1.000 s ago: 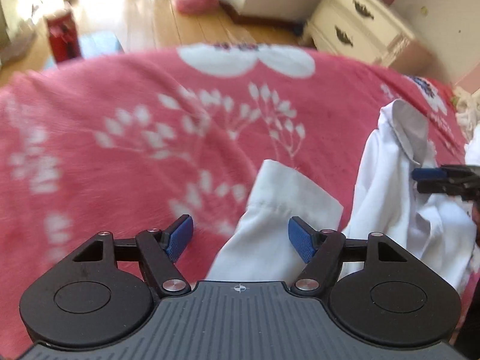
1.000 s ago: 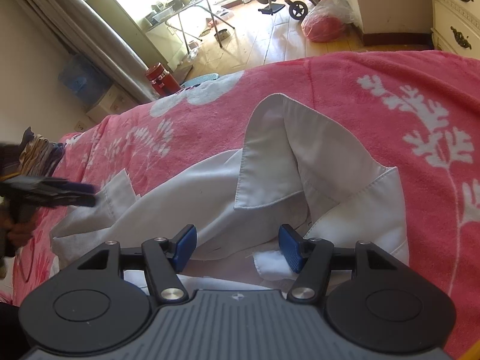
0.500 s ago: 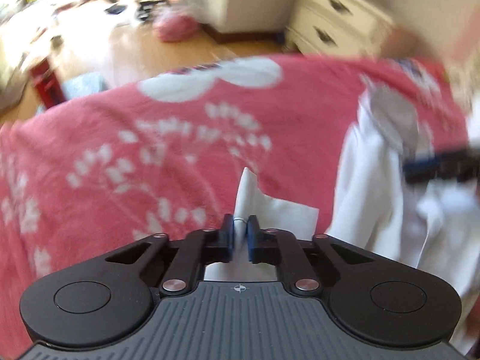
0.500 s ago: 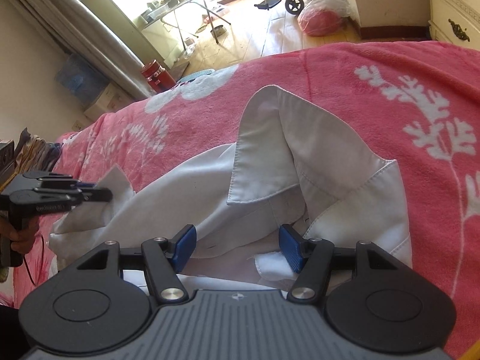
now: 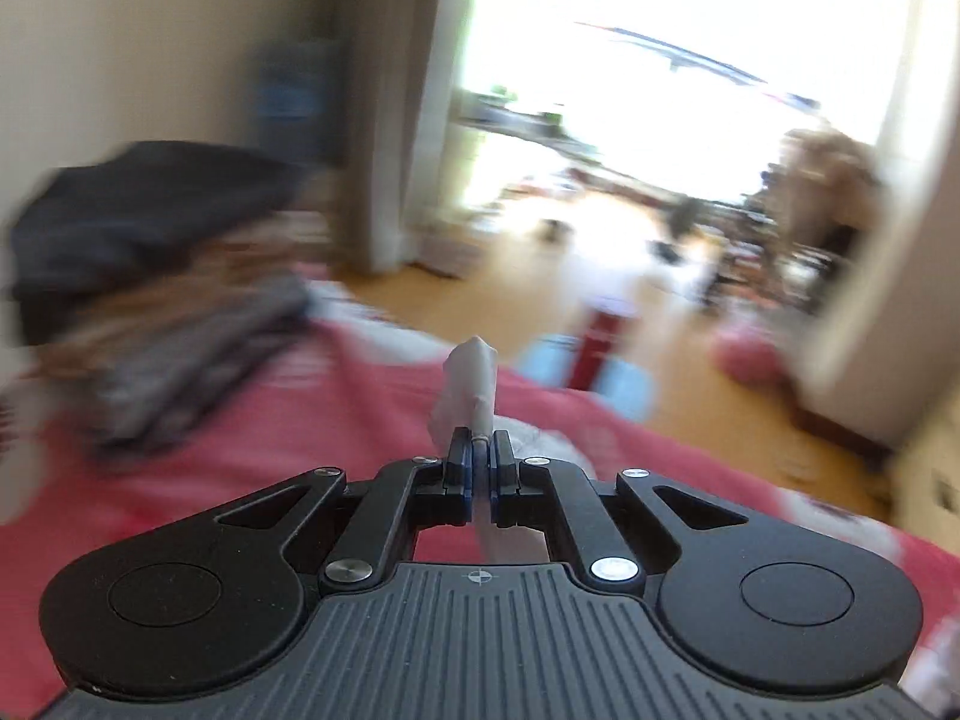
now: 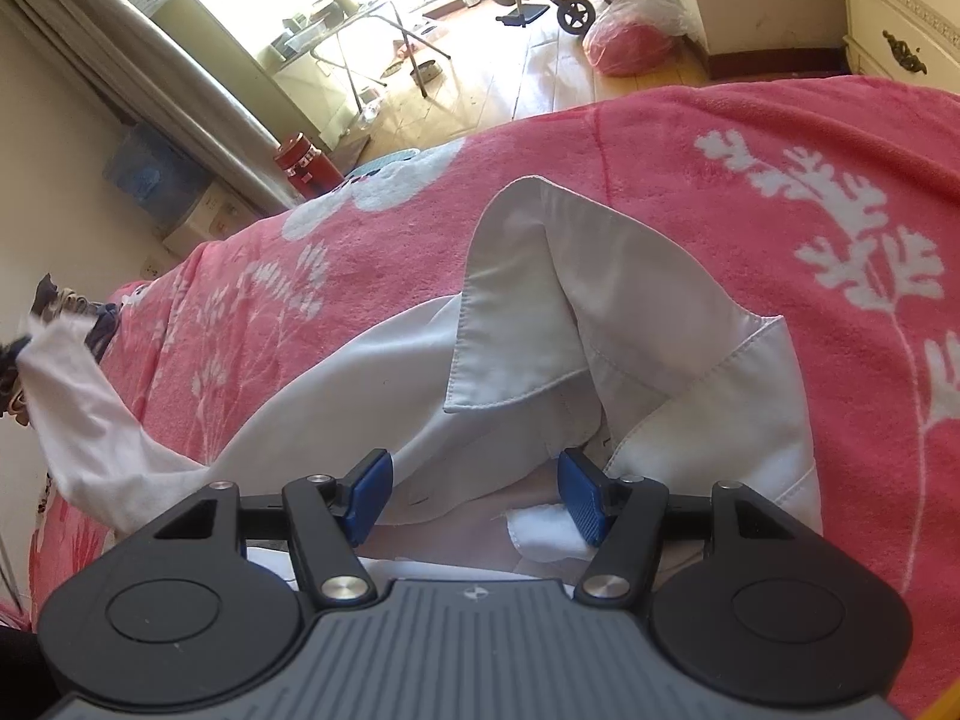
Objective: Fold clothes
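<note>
Motion blur covers most of the left wrist view. The left gripper (image 5: 478,459) is closed tight on a thin piece of white cloth, the sleeve cuff (image 5: 471,384), which stands up from between the blue pads toward 12 o'clock. Behind it lies the pink blanket (image 5: 300,438), and at 9 o'clock a dark heap of clothes (image 5: 138,240) is only a smear. A red bottle (image 5: 594,354) stands on the wooden floor at 1 o'clock.

In the right wrist view, the right gripper (image 6: 477,495) is about half open and holds nothing; its blue pads (image 6: 369,495) stand on both sides of the shirt front without pressing it. The white shirt (image 6: 600,330) lies on the pink blanket (image 6: 780,150), collar raised toward 12 o'clock. Its sleeve (image 6: 90,414) is stretched up toward 9 o'clock, off the blanket. A cream dresser (image 6: 900,6) stands at 1 o'clock.
</note>
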A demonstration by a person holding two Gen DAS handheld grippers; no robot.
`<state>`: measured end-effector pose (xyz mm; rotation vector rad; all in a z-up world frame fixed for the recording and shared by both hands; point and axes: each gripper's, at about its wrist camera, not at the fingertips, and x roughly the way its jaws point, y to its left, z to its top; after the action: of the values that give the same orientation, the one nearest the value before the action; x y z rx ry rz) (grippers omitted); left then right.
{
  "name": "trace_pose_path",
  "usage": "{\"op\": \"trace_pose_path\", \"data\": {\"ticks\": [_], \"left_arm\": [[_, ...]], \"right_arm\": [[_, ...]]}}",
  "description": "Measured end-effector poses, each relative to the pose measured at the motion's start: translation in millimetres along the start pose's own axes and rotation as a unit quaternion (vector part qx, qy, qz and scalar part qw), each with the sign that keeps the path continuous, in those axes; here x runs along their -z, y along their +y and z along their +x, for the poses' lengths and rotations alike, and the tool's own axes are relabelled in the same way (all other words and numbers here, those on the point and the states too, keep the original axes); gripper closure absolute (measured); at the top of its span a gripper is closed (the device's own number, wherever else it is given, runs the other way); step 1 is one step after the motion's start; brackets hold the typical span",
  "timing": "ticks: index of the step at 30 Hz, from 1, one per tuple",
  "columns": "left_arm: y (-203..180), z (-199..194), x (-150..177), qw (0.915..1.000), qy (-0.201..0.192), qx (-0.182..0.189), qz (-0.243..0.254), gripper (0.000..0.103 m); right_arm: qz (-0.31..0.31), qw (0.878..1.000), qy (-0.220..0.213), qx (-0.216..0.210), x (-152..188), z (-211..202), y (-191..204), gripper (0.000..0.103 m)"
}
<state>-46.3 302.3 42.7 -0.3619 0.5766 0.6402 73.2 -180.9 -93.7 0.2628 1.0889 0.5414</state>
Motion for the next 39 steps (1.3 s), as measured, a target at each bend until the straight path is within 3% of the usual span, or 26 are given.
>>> {"op": "trace_pose_path", "data": {"ticks": [4, 12, 17, 21, 27, 30, 33, 39], "left_arm": [[29.7, 11.5, 3.7, 0.9978, 0.001, -0.063, -0.021, 0.1], [47.9, 7.2, -12.8, 0.9946, -0.026, -0.076, -0.066, 0.1], [57.5, 27.2, 4.6, 0.9941, 0.006, -0.103, -0.032, 0.099], [78.5, 40.1, 28.9, 0.9884, 0.055, -0.131, -0.055, 0.099], [97.5, 22.6, 51.6, 0.9828, 0.084, -0.152, -0.063, 0.099], [104.0, 26.9, 57.2, 0.9794, 0.118, -0.155, -0.054, 0.097], [114.1, 33.7, 57.4, 0.97, 0.147, -0.174, -0.084, 0.086], [121.6, 20.2, 35.0, 0.9659, 0.099, -0.184, -0.153, 0.07]], "right_arm": [[-0.001, 1.0, -0.001, 0.003, 0.1, -0.5, 1.4, 0.039], [-0.001, 1.0, 0.001, 0.004, 0.3, 0.4, -1.0, 0.039], [0.002, 1.0, 0.001, 0.003, 0.4, -0.5, -3.5, 0.039], [0.003, 1.0, 0.0, 0.005, 1.3, -3.5, -4.8, 0.039], [0.008, 1.0, 0.0, 0.003, 2.3, -5.5, -8.2, 0.039], [0.008, 1.0, 0.0, 0.002, 1.7, -4.1, -8.1, 0.038], [0.009, 1.0, -0.001, 0.003, 1.3, -3.9, -8.2, 0.038], [0.013, 1.0, -0.001, 0.001, 1.1, -6.6, -10.9, 0.038]]}}
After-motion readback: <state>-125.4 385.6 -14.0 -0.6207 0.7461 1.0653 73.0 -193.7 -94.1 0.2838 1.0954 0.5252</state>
